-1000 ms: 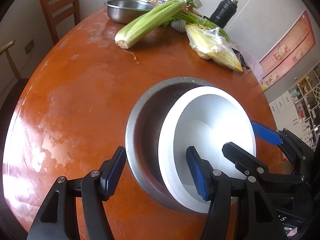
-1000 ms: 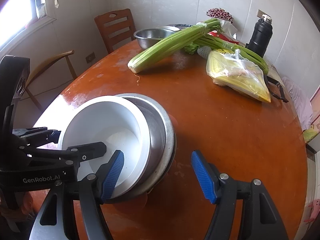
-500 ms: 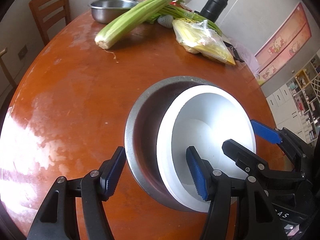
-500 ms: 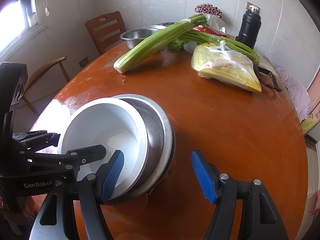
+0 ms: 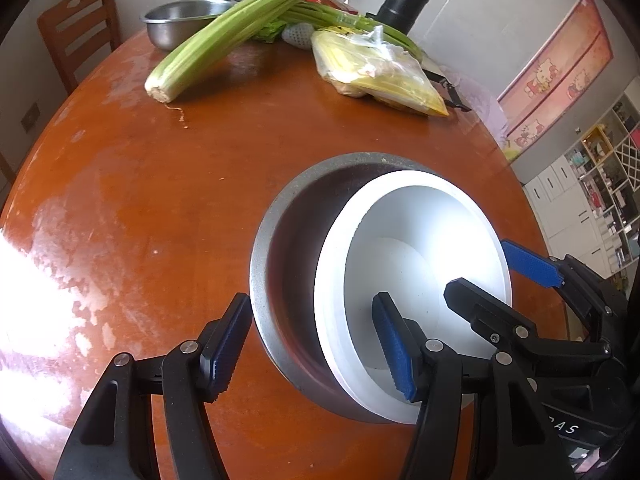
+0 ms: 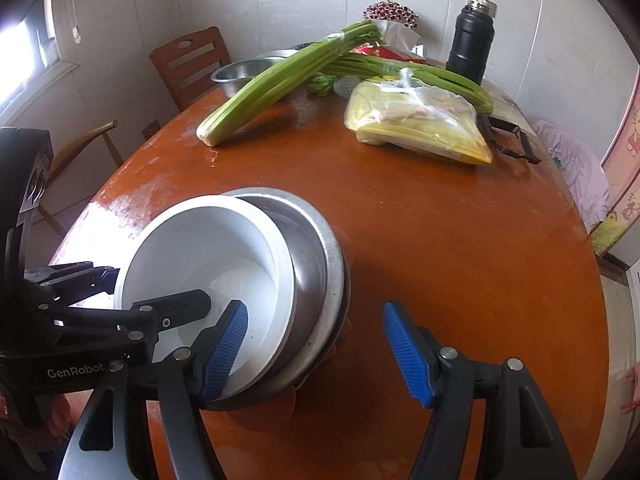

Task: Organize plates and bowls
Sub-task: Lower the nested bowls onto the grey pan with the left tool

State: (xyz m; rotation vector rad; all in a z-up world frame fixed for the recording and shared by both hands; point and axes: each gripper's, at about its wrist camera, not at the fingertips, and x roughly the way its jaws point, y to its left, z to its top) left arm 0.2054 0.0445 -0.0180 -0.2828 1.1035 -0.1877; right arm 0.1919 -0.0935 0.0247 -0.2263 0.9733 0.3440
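A white bowl (image 5: 420,248) (image 6: 208,248) sits nested in a steel bowl (image 5: 288,248) (image 6: 316,264), and the stack looks tilted over the round wooden table (image 5: 140,200). My left gripper (image 5: 310,300) (image 6: 158,286) is shut on the stack's left wall. One of its fingers is outside the steel rim and the other is inside the white bowl. My right gripper (image 6: 313,306) (image 5: 476,266) is shut on the opposite wall in the same way, with its left finger inside the white bowl and its right finger outside the steel rim. The stack's underside is hidden.
At the far side of the table lie a celery bunch (image 5: 224,40), a steel basin (image 5: 180,20), a yellow bag of food (image 5: 376,72) and a black flask (image 5: 408,0). A wooden chair (image 5: 80,28) stands behind the table. Bare tabletop lies to the right of the stack (image 6: 460,240).
The celery and bag have slid left in both views while the stack keeps its place between the fingers. Both grippers have carried the stack to the right.
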